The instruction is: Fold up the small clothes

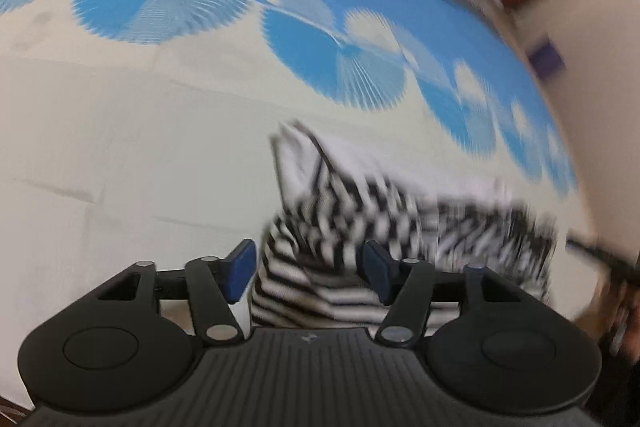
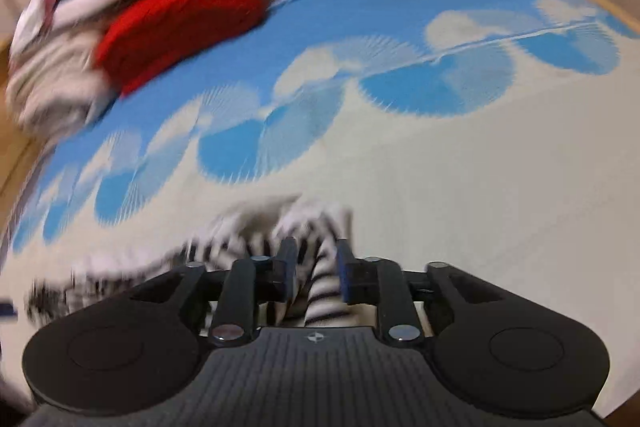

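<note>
The right gripper (image 2: 313,259) pinches a fold of the striped garment (image 2: 324,287). The left gripper (image 1: 306,267) stands wide, cloth between its fingers. The garment lies crumpled on the blue-and-white mat (image 1: 120,131), well apart from the red cloth (image 2: 180,19) at the mat's far edge.

Both views are evenly and softly lit, with no glare and only faint shadows. Heavy motion blur is seen on the striped garment (image 1: 360,227) and red pile (image 2: 180,23), while each gripper body is rendered sharp. Straight lines are bent strongly toward the edges by the fisheye lens.
</note>
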A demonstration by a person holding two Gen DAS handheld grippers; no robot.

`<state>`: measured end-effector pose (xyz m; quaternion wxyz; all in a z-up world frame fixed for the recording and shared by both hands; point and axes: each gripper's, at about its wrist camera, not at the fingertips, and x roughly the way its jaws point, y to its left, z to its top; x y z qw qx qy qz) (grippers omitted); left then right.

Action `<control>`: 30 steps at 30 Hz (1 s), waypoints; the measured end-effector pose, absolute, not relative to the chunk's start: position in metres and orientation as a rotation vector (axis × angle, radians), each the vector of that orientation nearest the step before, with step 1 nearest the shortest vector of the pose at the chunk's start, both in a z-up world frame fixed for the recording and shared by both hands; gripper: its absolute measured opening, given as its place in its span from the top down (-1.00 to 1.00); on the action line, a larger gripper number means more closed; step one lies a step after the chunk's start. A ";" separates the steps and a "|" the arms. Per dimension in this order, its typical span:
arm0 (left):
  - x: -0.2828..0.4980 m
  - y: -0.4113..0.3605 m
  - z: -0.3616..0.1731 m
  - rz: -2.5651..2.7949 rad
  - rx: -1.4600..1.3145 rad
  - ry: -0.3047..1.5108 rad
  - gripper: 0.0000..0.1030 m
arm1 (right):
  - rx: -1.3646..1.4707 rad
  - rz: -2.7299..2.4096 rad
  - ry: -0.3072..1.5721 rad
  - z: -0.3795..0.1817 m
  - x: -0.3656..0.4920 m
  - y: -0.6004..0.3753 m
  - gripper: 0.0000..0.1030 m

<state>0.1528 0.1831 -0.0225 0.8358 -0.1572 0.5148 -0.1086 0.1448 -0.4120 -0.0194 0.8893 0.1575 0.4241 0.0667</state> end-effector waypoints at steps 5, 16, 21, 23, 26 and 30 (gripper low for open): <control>0.148 0.138 -0.032 -0.263 -0.088 1.114 -0.47 | 0.228 0.240 0.955 -0.030 0.152 -0.383 0.14; 0.162 0.084 -0.034 -0.241 0.137 0.946 -0.47 | 0.104 0.246 1.014 -0.041 0.166 -0.350 -0.05; 0.174 0.075 -0.037 -0.244 0.188 0.922 -0.47 | 0.112 0.202 1.024 -0.046 0.179 -0.345 0.35; 0.179 0.075 -0.039 -0.246 0.198 0.918 -0.47 | 0.136 0.191 1.022 -0.046 0.184 -0.346 0.57; 0.187 0.076 -0.044 -0.241 0.212 0.921 -0.46 | 0.173 0.165 0.988 -0.043 0.191 -0.349 0.79; 0.198 0.078 -0.049 -0.272 0.219 0.921 0.22 | 0.272 0.122 0.919 -0.034 0.199 -0.359 0.82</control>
